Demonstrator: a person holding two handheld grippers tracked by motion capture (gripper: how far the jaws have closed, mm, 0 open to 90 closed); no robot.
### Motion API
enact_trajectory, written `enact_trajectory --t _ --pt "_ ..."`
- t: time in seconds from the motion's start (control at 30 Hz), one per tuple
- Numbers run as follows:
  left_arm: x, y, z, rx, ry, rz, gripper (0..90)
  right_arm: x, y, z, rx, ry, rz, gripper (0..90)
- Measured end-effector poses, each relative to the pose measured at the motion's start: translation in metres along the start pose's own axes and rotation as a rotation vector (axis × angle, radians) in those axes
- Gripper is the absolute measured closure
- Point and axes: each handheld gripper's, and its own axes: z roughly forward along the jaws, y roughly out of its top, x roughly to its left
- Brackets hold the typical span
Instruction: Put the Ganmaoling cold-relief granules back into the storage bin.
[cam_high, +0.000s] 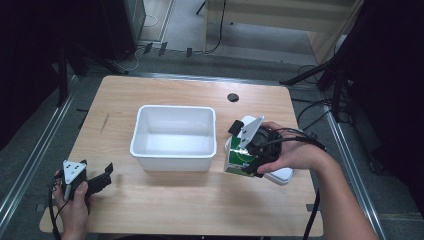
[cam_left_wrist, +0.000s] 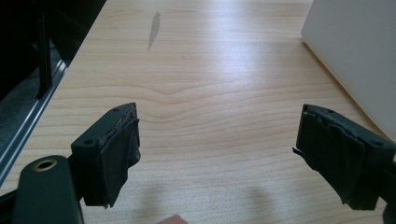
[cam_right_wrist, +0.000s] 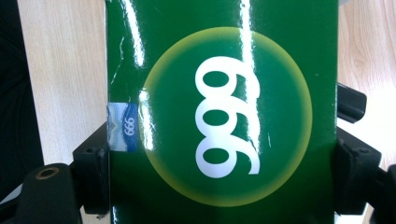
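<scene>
Green box clamped in the right gripper beside the white tub.

The right gripper (cam_high: 239, 157) has its jaws pressed against both sides of a glossy green box (cam_right_wrist: 219, 116), which carries white numerals on a yellow-rimmed circle; in the high view the box (cam_high: 236, 161) sits just right of the white tub (cam_high: 150, 150), tilted, with a white lid (cam_high: 282, 176) lying behind the hand. The left gripper (cam_high: 100, 177) rests near the table's (cam_high: 200, 200) front left corner, its jaws spread wide over bare wood with nothing between them, well apart from the tub.
</scene>
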Motion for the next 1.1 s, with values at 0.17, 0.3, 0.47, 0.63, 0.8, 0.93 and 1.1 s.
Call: enact_trajectory --t 0.17,0.3,0.47,0.63,0.8,0.93,1.1 --pt "0.000 0.000 0.000 0.000 -0.001 -0.002 14.3 -0.005 0.006 -0.003 0.000 0.000 -0.005 16.2" --pt "0.000 0.000 0.000 -0.001 0.000 0.000 14.3 -0.009 0.011 -0.007 -0.005 -0.007 -0.009 16.2" --pt "0.000 0.000 0.000 -0.003 -0.001 -0.003 14.3 -0.015 0.016 -0.012 0.000 -0.010 -0.003 16.2" --pt "0.000 0.000 0.000 -0.004 0.000 -0.003 14.3 -0.020 0.021 -0.016 0.002 -0.014 -0.006 16.2" --pt "0.000 0.000 0.000 -0.003 -0.001 -0.002 14.3 -0.025 0.029 -0.019 -0.003 -0.019 -0.011 16.2" --pt "0.000 0.000 0.000 -0.003 0.000 -0.007 14.4 -0.030 0.034 -0.021 0.002 -0.018 -0.011 16.2" --pt "0.001 0.000 0.000 -0.003 -0.004 -0.010 14.3 -0.037 0.042 -0.023 0.000 -0.019 -0.006 16.2"
